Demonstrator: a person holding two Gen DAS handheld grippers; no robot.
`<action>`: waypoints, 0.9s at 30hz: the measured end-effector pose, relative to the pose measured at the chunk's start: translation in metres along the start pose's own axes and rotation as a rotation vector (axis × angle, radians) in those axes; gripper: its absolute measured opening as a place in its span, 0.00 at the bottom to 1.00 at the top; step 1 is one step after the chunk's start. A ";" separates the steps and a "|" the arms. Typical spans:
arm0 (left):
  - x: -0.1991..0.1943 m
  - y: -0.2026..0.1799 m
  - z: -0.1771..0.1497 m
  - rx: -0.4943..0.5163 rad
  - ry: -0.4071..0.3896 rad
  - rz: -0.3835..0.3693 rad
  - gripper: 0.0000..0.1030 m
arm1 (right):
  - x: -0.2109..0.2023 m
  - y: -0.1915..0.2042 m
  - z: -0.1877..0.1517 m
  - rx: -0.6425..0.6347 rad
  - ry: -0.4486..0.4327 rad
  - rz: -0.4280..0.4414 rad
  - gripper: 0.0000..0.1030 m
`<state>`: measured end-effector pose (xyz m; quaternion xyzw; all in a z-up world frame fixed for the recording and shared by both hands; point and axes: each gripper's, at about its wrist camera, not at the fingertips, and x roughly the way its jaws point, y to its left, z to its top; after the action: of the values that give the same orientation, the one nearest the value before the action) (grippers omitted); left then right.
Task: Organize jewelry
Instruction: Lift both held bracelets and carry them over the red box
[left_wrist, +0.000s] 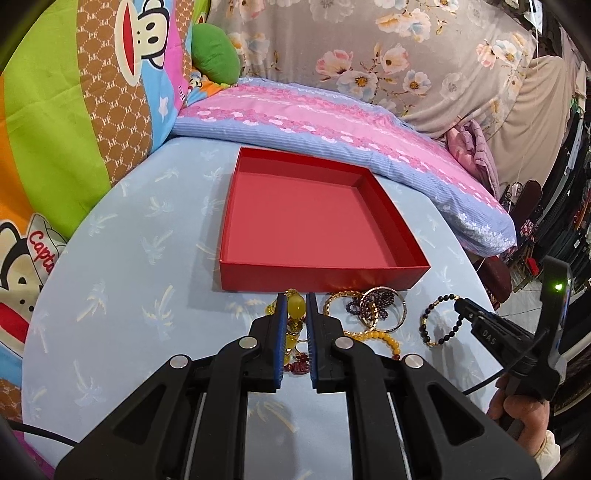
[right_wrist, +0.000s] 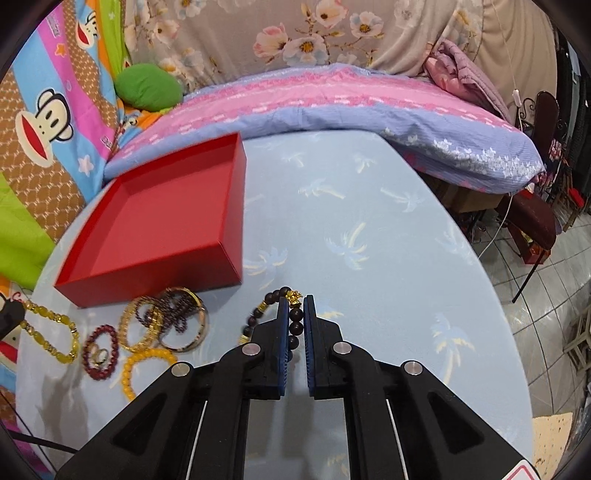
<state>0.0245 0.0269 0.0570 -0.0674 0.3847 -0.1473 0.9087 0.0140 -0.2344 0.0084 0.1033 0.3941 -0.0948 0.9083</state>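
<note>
An empty red box (left_wrist: 306, 225) sits on the light blue bedsheet; it also shows at the left of the right wrist view (right_wrist: 155, 225). My left gripper (left_wrist: 295, 301) is shut on a yellow bead bracelet (left_wrist: 296, 308) just in front of the box. My right gripper (right_wrist: 295, 304) is shut on a dark bead bracelet with gold charms (right_wrist: 295, 325); the same bracelet shows in the left wrist view (left_wrist: 441, 319). Gold bangles and a purple bead strand (left_wrist: 373, 306) lie between the grippers, with an orange bead bracelet (right_wrist: 147, 363) and a dark red one (right_wrist: 99, 350).
A pink and blue quilt (left_wrist: 332, 122) lies behind the box. Cartoon monkey pillows (left_wrist: 66, 122) and a green cushion (right_wrist: 147, 86) stand at the left. The bed's edge drops to a tiled floor (right_wrist: 546, 277) at the right, with furniture there.
</note>
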 end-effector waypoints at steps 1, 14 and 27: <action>-0.002 0.000 0.001 0.001 -0.006 0.000 0.09 | -0.004 0.000 0.001 0.001 -0.010 0.005 0.07; -0.020 -0.007 0.048 0.052 -0.087 -0.012 0.09 | -0.037 0.025 0.046 -0.034 -0.090 0.150 0.07; 0.070 -0.008 0.142 0.118 -0.124 0.017 0.09 | 0.050 0.097 0.140 -0.119 -0.012 0.341 0.07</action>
<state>0.1709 -0.0014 0.1099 -0.0192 0.3192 -0.1574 0.9343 0.1696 -0.1825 0.0760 0.1141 0.3705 0.0835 0.9180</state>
